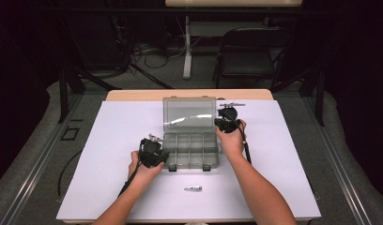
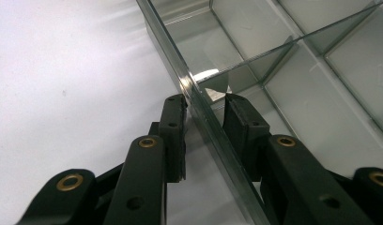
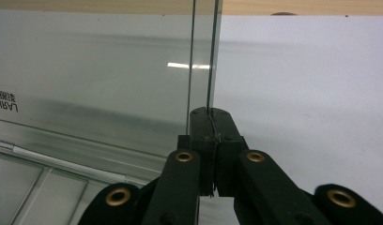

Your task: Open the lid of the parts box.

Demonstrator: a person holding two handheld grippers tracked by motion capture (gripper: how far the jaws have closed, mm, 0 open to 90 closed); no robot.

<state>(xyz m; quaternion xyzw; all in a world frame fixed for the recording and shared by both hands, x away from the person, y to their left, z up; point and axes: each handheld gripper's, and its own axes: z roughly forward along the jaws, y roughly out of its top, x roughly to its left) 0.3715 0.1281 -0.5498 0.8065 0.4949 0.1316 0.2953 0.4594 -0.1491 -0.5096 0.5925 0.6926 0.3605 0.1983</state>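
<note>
a clear grey plastic box with little compartments (image 1: 190, 149) sits in the middle of a white sheet (image 1: 110, 136) that covers the wooden table (image 1: 133, 95). its see-through plastic lid (image 1: 188, 114) is open and stands up at the far side of the box. the left gripper (image 1: 157, 158) is at the near left corner of the box. in the left gripper view, the left gripper (image 2: 204, 110) has its two black jaws a little way apart, one on each side of the thin left wall of the box (image 2: 201, 105). the outside jaw is right by the wall, and there is a small gap on the inside one, so it does not look squeezed tight. the right gripper (image 1: 225, 123) is up at the right edge of the lid. in the right gripper view, the right gripper (image 3: 211, 115) has its jaws pressed together on the thin edge of the lid (image 3: 86, 89), which rises straight up from between them. a small silver metal thing (image 1: 193, 188) lies on the white sheet, near the person and well apart from the box. both of the person's arms come in from the near edge of the table.
</note>
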